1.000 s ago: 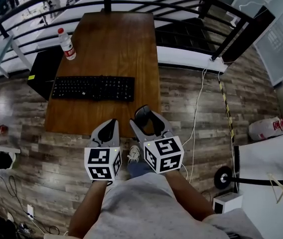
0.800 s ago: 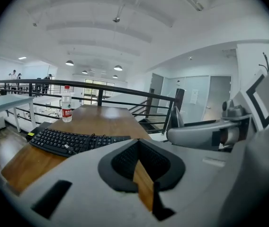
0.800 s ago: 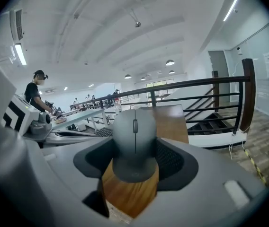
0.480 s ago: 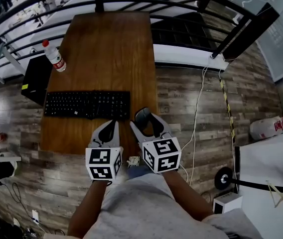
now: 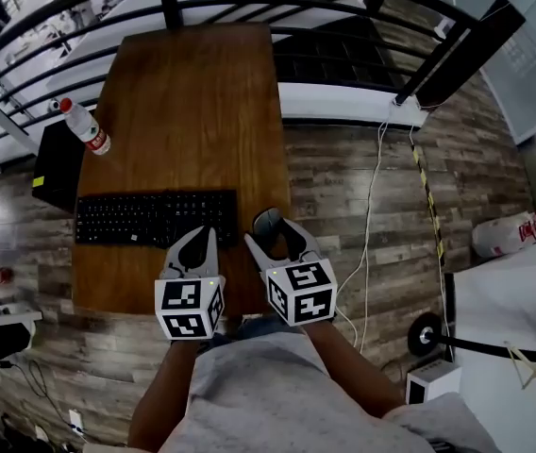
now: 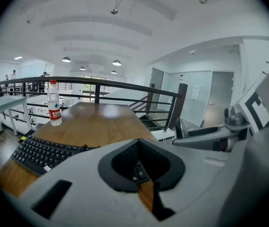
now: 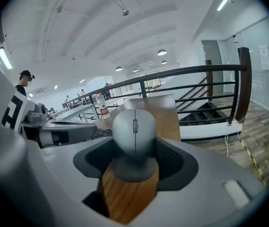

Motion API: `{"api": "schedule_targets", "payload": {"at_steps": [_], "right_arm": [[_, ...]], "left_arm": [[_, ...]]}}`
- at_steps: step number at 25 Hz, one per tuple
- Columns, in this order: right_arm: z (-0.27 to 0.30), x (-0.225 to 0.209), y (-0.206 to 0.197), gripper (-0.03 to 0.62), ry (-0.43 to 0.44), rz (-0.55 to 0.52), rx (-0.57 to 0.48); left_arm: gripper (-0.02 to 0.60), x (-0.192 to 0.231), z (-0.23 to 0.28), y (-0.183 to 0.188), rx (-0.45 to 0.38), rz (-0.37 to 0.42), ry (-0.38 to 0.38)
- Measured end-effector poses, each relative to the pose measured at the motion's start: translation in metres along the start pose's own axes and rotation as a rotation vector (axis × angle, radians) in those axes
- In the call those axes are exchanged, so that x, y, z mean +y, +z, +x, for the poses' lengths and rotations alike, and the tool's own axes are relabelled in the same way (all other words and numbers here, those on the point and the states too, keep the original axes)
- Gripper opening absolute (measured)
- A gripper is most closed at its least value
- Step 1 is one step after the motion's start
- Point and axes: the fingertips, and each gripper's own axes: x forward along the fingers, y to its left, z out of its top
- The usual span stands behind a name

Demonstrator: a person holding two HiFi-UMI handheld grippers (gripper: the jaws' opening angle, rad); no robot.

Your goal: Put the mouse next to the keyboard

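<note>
Mouse [image 5: 268,222]: sitting clamped in the right gripper [image 5: 272,230], over the table [image 5: 192,92] close to its right edge, just past the keyboard's right end. Whether it is touching the wood, no view is showing.
Right gripper: clenching on the mouse from both sides. In its own view the mouse [image 7: 134,134] is filling the gap between the jaws, its scroll wheel facing the camera and bare wood showing beneath.
Left gripper [image 5: 202,241]: jaws pressing together on nothing, hovering over the table's near edge, just in front of the keyboard's right part.
Keyboard [image 5: 155,218]: lying parallel to the near edge, running from the left edge most of the way across.
Water bottle [image 5: 86,127]: standing at the left edge, behind the keyboard and well apart from the mouse.
Done so far: the mouse is already sitting in the grip and, by my reading, hanging over its target spot.
Left to do: settling it flat on the wood beside the keyboard's right end, then letting go; the narrow strip before the right edge is leaving little room for error.
</note>
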Motion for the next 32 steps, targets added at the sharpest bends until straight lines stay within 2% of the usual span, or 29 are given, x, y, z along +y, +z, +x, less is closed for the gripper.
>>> {"api": "schedule_targets", "payload": {"at_steps": [8, 17, 32], "right_arm": [[0.011, -0.01, -0.007, 0.282, -0.066, 0.03, 0.04], [0.033, -0.019, -0.019, 0.282, -0.195, 0.08, 0.109], [0.059, -0.033, -0.047, 0.282, -0.331, 0.128, 0.265]], "left_arm": [[-0.005, 0.005, 0.01, 0.004, 0.013, 0.027, -0.057], [-0.005, 0.027, 0.021, 0.009, 0.046, 0.083, -0.16], [-0.005, 0.048, 0.03, 0.011, 0.076, 0.106, -0.282]]}}
